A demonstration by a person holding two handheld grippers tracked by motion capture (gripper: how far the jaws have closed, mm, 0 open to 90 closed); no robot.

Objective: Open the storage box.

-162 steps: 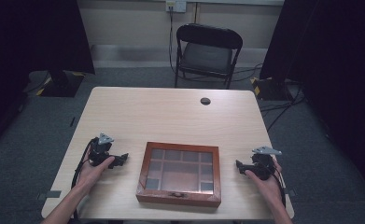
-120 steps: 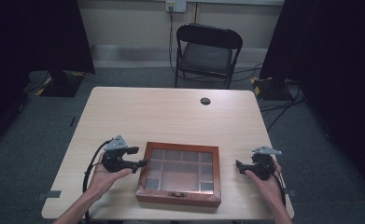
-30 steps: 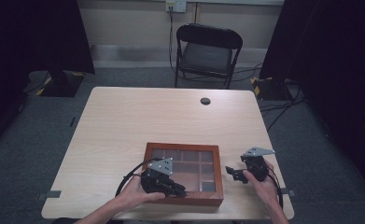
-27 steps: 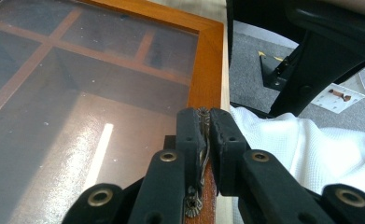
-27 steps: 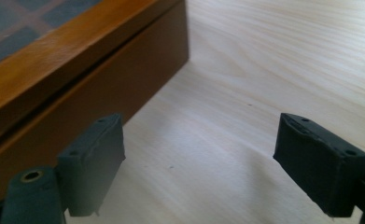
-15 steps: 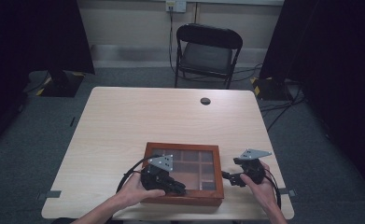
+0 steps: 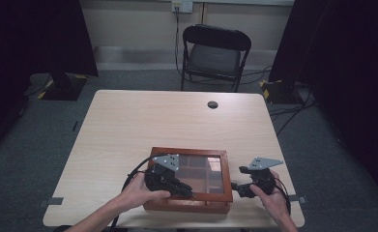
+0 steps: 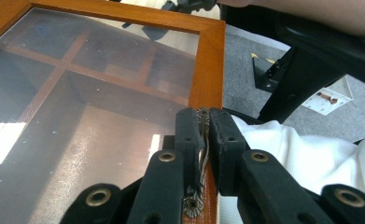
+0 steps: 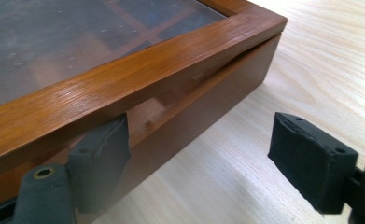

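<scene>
The left tool (image 8: pixel 201 135) pinches the brass handle (image 8: pixel 201 140) on the wooden box (image 7: pixel 189 176), at 6 o'clock on the surface (image 7: pixel 128 121). The glass lid (image 9: pixel 124 79) is now lifted a crack. The right tool (image 9: pixel 199 158), spread, has just been closing beside the box, ready to steady it.

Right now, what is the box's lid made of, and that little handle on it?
The lid looks like orange-brown varnished wood: grain lines show on its frame. Its middle pane seems to be glass or clear plastic, since it reflects light and shows the dividers underneath. The little handle looks like brass-coloured metal with a bumpy pattern.
</scene>
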